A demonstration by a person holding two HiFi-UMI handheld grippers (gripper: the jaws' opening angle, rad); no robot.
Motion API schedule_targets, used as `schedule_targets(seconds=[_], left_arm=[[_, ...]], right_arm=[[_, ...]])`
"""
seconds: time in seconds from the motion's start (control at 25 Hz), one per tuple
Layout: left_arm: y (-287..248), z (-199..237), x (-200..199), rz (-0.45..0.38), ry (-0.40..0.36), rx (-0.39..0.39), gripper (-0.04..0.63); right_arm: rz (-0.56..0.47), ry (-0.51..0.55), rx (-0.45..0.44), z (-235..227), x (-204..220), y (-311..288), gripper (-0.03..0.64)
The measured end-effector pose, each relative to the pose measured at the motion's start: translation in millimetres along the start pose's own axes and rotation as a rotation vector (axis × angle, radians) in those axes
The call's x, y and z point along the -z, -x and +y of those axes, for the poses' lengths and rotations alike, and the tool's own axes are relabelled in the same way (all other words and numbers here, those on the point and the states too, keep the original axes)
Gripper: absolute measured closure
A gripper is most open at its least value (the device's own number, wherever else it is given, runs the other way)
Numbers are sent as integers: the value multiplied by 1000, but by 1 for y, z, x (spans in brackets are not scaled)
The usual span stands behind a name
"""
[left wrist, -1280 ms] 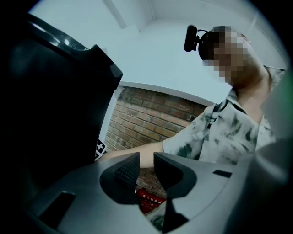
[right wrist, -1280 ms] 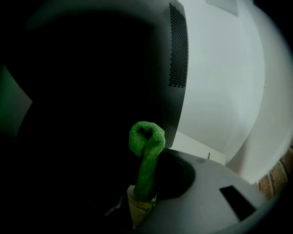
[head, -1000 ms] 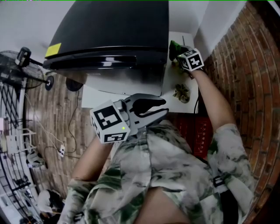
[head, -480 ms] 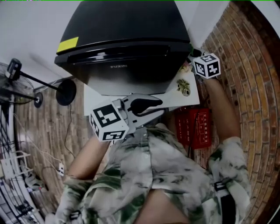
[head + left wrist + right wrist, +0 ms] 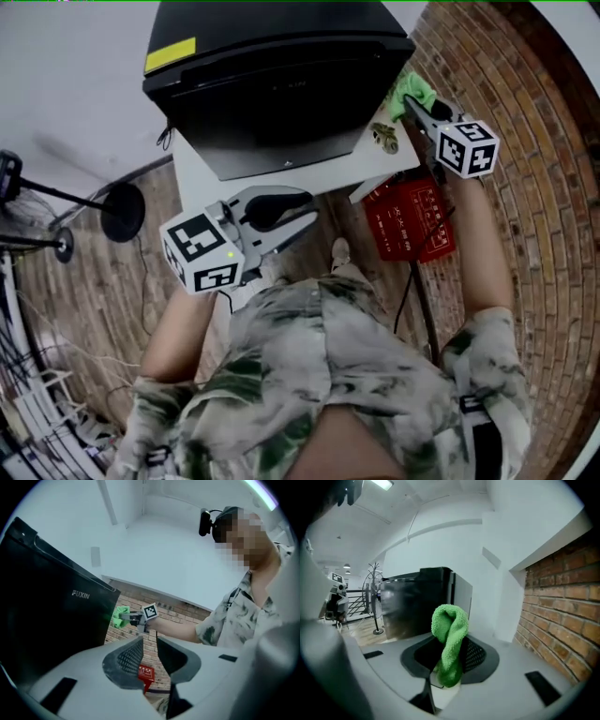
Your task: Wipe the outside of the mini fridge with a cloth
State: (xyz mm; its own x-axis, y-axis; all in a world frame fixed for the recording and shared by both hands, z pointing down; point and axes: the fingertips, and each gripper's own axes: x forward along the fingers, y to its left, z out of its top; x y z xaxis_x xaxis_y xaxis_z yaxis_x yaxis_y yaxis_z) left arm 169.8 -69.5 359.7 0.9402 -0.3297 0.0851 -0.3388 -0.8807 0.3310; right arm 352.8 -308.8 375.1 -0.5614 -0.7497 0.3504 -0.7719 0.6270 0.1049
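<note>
Black mini fridge [image 5: 281,75] with a shiny door stands on a flat white stand [image 5: 380,167], to the left of the right gripper [image 5: 412,101] and out past the tips of the left gripper [image 5: 314,208]. The fridge has a yellow sticker on its top, on the side away from the right gripper.

A fluffy green cloth [image 5: 413,91] is pinched between the right gripper's two jaws. In the right gripper view the jaws are closed on the cloth, which sticks up above them in a folded loop and hangs down a little below. The cloth is up by the fridge's right side, right at its corner. I cannot tell if it touches the fridge.

The left gripper is held low, in front of the person's [image 5: 356,375] patterned shirt. It points toward the front of the white stand. Its jaws are a little apart, with a thin gap and nothing in between.

A brick wall [image 5: 534,103] is close on the right gripper's other side. A red box [image 5: 412,220] with white print sits on the floor just below the right gripper. A black fan [image 5: 120,211] on a stand is well off to the left of the left gripper.
</note>
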Motion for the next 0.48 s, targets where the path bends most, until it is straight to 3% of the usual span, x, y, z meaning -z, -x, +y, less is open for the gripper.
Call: schedule_targets(seconds=[0.2, 0.48], left_arm=[[12, -18, 11, -6, 10, 27, 489], [12, -55, 22, 25, -5, 2, 489]], right_arm=[[-21, 13, 8, 45, -7, 45, 500], [-61, 78, -49, 103, -22, 77, 500]])
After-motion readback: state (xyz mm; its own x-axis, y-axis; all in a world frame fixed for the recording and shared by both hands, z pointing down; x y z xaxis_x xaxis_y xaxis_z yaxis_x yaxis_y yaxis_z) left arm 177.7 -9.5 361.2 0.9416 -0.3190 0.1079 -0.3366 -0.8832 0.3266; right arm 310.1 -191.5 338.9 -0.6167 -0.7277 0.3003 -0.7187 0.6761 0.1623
